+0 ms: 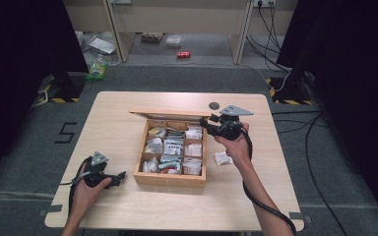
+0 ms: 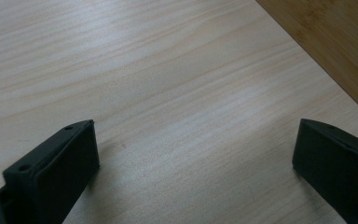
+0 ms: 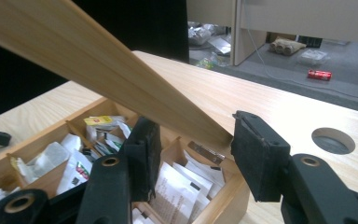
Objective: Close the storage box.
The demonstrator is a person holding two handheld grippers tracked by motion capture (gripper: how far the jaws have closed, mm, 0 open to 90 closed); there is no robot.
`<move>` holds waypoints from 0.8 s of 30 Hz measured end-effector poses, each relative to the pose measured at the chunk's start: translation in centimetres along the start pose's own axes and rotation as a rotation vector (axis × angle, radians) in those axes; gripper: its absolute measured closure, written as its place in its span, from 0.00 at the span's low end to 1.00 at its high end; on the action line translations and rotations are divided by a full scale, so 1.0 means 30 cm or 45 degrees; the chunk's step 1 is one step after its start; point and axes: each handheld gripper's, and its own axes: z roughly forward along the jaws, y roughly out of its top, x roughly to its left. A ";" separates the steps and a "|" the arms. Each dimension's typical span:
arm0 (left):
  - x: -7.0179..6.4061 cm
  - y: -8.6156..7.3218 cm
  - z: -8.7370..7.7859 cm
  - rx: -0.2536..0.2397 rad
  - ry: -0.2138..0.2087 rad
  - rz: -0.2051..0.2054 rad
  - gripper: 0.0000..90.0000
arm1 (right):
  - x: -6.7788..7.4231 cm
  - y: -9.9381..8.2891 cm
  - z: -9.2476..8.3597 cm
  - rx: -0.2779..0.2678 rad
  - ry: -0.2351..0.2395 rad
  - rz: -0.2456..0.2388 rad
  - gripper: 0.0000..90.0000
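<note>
A wooden box (image 1: 170,178) with several compartments of tea sachets (image 1: 173,146) stands mid-table. Its hinged lid (image 1: 170,113) is raised at a slant over the far side. My right gripper (image 1: 205,123) is at the lid's right corner. In the right gripper view its jaws (image 3: 196,135) stand apart on either side of the lid's (image 3: 98,60) edge, with a gap to each pad, so it is open. My left gripper (image 1: 120,176) rests low on the table, left of the box. It is open (image 2: 196,140) with bare tabletop between its jaws.
A loose white sachet (image 1: 222,158) lies on the table right of the box. A round cable hole (image 1: 213,105) sits near the table's far edge. The box's side wall (image 2: 335,42) is close ahead of the left gripper. A red can (image 1: 183,54) lies on the floor beyond.
</note>
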 end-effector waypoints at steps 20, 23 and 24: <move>0.000 0.000 0.000 0.000 0.001 0.001 0.00 | 0.031 -0.075 -0.053 0.062 0.049 -0.013 0.57; 0.000 0.000 0.000 0.000 0.001 0.001 0.00 | 0.036 -0.081 -0.056 0.070 0.048 -0.024 0.57; 0.000 0.000 0.000 0.000 0.001 0.001 0.00 | 0.037 -0.082 -0.057 0.068 0.047 -0.019 0.57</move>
